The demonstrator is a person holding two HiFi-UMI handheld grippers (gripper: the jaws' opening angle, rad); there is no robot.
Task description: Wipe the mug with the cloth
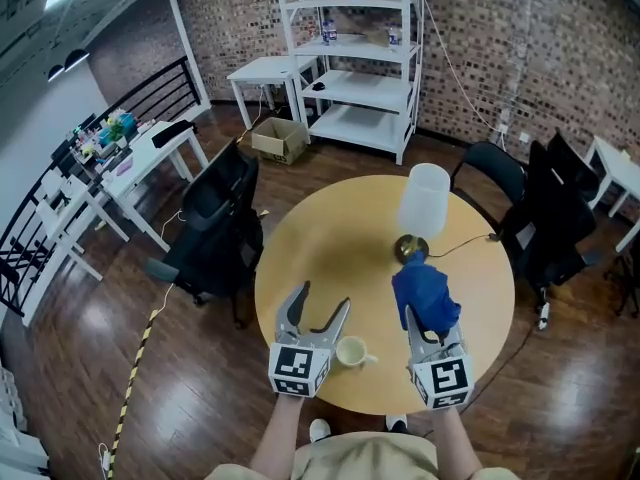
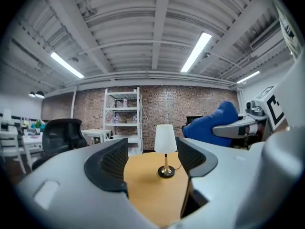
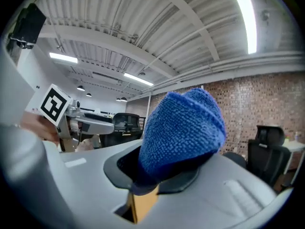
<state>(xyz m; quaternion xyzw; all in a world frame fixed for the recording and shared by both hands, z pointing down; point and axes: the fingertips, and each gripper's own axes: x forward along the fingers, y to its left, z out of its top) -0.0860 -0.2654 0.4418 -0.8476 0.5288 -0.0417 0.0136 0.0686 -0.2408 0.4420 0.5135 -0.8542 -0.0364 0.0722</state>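
Head view: I look steeply down on a round wooden tabletop (image 1: 330, 238). The mug (image 1: 352, 352) stands on it near the front edge, pale and upright, with its handle to the right. It shows between my two grippers, just beside the marker cube of the left gripper (image 1: 324, 296), and neither gripper holds it. The left gripper's fingers are spread with only bare wood showing between them. The right gripper (image 1: 432, 328) carries the blue cloth (image 1: 424, 290), which is bunched up and sticks out past its tips. Beyond it a lamp (image 1: 423, 203) with a white shade stands on the tabletop, its cord running off to the right. Black chairs (image 1: 215, 228) ring the tabletop, and a white shelf unit (image 1: 360, 58) stands against the brick wall.

Left gripper view: the two dark fingers (image 2: 107, 163) stand wide apart, and nothing is between them. Through the gap I see the tabletop and the lamp further off. At the right edge the blue cloth shows, clamped in the other gripper.

Right gripper view: the fingers (image 3: 124, 168) pinch the cloth, whose folded bulk rises above them and fills the middle of the picture. At the left the left gripper's marker cube (image 3: 53, 104) shows. The mug is out of this view.
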